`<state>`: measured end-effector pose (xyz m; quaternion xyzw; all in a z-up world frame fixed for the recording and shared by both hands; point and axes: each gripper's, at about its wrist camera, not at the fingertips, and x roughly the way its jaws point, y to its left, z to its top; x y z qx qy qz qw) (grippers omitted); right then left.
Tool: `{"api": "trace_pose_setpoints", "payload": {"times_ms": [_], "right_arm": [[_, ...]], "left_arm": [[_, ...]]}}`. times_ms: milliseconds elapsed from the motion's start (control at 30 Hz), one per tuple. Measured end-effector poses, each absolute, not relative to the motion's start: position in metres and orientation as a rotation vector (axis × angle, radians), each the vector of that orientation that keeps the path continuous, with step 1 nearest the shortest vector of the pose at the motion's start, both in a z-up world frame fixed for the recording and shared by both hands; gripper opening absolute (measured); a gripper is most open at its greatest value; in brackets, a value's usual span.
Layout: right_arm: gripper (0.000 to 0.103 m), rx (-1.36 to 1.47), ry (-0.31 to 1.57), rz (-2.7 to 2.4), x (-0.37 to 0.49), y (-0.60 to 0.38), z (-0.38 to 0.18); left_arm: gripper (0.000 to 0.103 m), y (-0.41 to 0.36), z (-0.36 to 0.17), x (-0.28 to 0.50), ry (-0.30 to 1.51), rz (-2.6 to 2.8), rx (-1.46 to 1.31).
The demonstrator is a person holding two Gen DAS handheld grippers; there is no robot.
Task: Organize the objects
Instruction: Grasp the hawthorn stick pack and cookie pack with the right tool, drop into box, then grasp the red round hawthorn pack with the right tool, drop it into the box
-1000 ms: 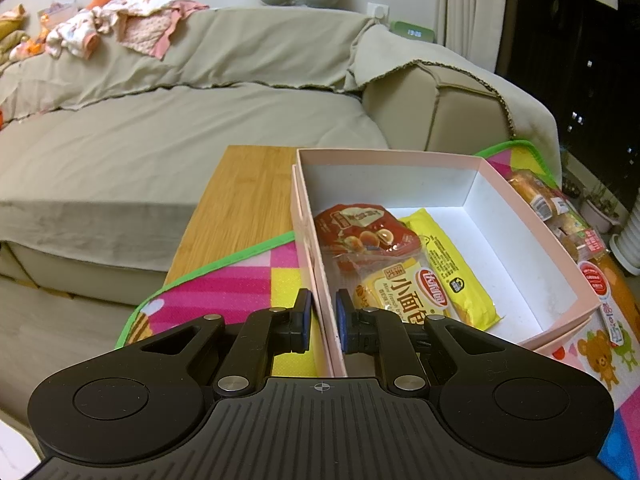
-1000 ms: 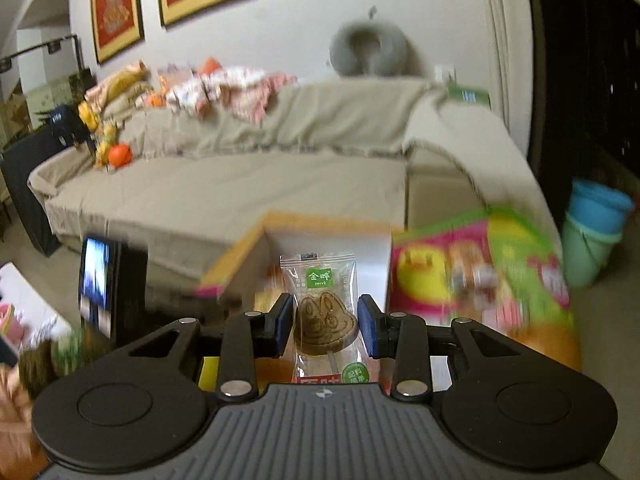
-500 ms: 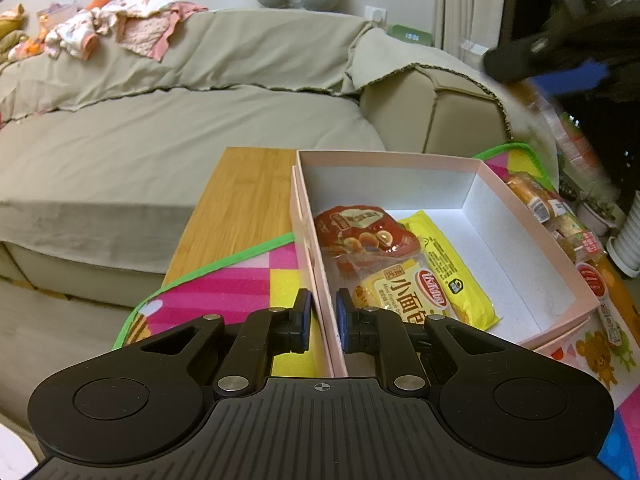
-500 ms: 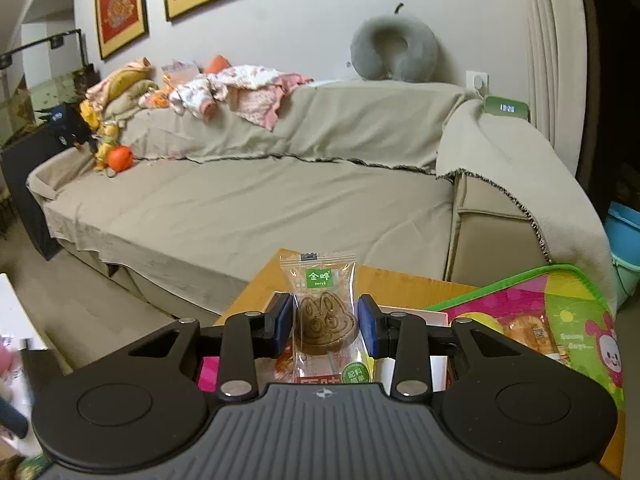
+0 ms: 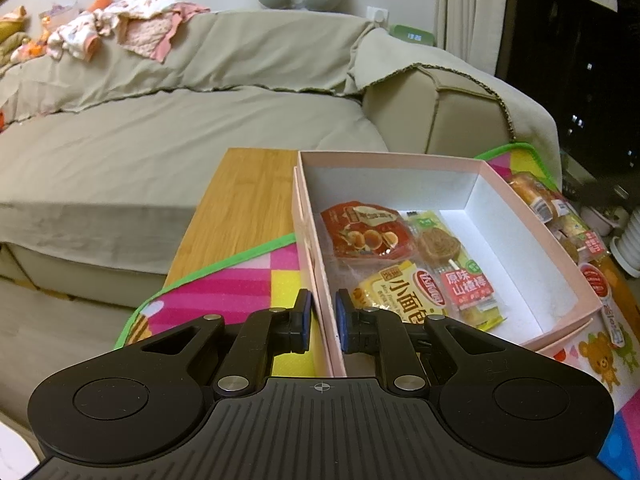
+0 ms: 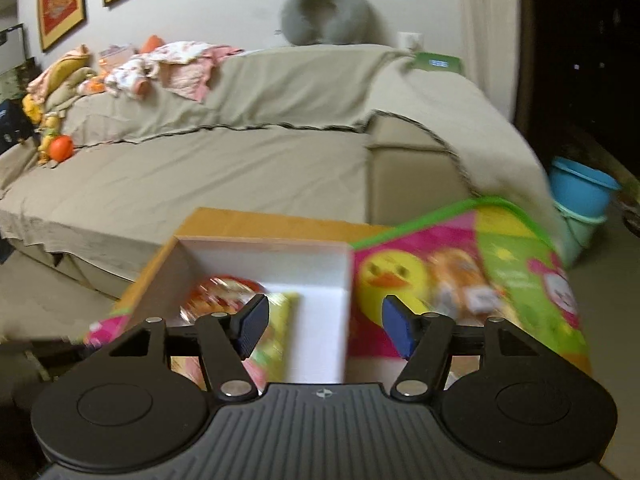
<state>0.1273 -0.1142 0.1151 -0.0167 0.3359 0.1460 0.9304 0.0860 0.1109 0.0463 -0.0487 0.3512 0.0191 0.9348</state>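
Note:
A pink box with a white inside sits on a colourful play mat. My left gripper is shut on the box's left wall near its front corner. In the box lie a red snack pack, a yellow bread pack and a clear lollipop-cookie pack on top. My right gripper is open and empty, above the box; that view is blurred.
More wrapped snacks lie on the mat right of the box. The mat rests on a wooden table. A beige sofa stands behind. Blue buckets stand on the floor at right.
My right gripper has opened and let go of the cookie pack, which now lies in the box. The right gripper has moved down over the box. The left gripper has not moved.

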Motion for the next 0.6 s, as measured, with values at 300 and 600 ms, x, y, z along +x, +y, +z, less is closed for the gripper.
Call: {"api": "trace_pose_setpoints", "payload": {"times_ms": [300,600], "right_arm": [[0.086,0.014,0.664,0.113,0.068,-0.194,0.093],[0.103,-0.049,0.741,0.028,0.017,-0.226,0.037]], "left_arm": [[0.015,0.108,0.045,0.086,0.724,0.044,-0.076],[0.015,0.107,0.042,0.085,0.730,0.046,-0.070]]}}
